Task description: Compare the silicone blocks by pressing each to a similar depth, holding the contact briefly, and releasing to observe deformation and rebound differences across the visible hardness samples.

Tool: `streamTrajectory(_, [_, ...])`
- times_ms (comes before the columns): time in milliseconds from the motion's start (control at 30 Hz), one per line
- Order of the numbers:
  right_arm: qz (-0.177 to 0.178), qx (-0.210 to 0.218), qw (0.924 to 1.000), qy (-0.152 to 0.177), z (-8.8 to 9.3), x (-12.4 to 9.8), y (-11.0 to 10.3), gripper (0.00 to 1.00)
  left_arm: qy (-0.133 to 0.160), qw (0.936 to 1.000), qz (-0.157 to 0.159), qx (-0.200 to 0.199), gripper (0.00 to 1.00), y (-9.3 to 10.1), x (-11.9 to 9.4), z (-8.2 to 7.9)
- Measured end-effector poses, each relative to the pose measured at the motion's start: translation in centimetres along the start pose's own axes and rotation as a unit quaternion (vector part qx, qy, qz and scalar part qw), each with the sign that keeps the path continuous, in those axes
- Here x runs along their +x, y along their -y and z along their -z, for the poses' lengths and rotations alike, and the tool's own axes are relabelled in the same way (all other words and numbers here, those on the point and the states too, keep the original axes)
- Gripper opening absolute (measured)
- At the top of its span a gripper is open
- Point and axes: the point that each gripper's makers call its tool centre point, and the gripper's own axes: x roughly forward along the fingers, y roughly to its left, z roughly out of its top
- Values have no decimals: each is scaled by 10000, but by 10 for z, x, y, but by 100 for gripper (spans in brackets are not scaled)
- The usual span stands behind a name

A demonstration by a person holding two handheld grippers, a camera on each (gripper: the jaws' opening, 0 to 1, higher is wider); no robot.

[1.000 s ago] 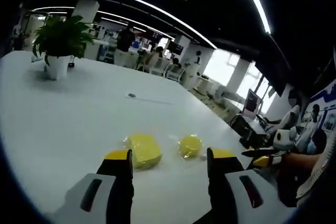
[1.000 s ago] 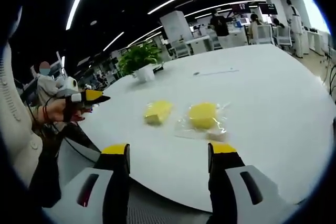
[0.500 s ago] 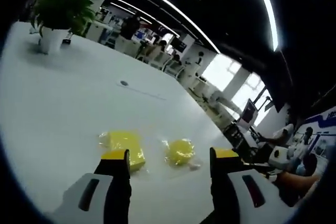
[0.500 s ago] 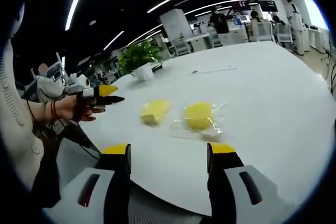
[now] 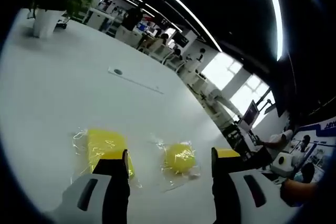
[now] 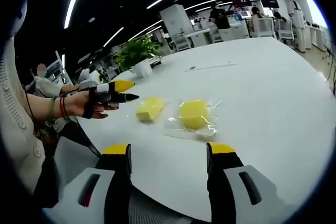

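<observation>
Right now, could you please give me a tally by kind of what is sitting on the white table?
Yellow silicone blocks in clear wrap: 2, a square block and a round block
Potted plants: 1, the potted plant
Total: 3 on the table

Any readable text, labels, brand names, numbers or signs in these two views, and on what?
None can be read.
Blue lettering on the wall panel at the right of the left gripper view: too blurred, partly cut off.
Hanging sign far back in the right gripper view: too small.
</observation>
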Motion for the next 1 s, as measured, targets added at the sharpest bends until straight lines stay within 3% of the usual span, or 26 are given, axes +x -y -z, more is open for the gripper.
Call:
streamTrajectory(233, [-1, 9, 10000, -83, -2, 2, 16, 52, 81, 9989, 118, -453, 60, 1, 29, -4])
streamTrajectory(400, [6, 44, 9999, -128, -1, 5, 25, 52, -33, 9974, 220, -692, 58, 8, 54, 1])
streamTrajectory(500, [-8, 92, 9998, -149, 0, 7, 27, 52, -105, 9960, 134, -880, 58, 6, 66, 7])
streamTrajectory(733, [-39, 122, 9997, -216, 4, 9, 30, 52, -299, 9954, -75, -902, 56, 7, 90, 21])
streamTrajectory(867, [-50, 136, 9996, -243, 5, 11, 32, 51, -277, 9932, -309, -1090, 57, 5, 102, 25])
streamTrajectory(1000, [-45, 159, 9995, -253, 6, 12, 35, 51, -454, 9899, -495, -1248, 57, -2, 116, 38])
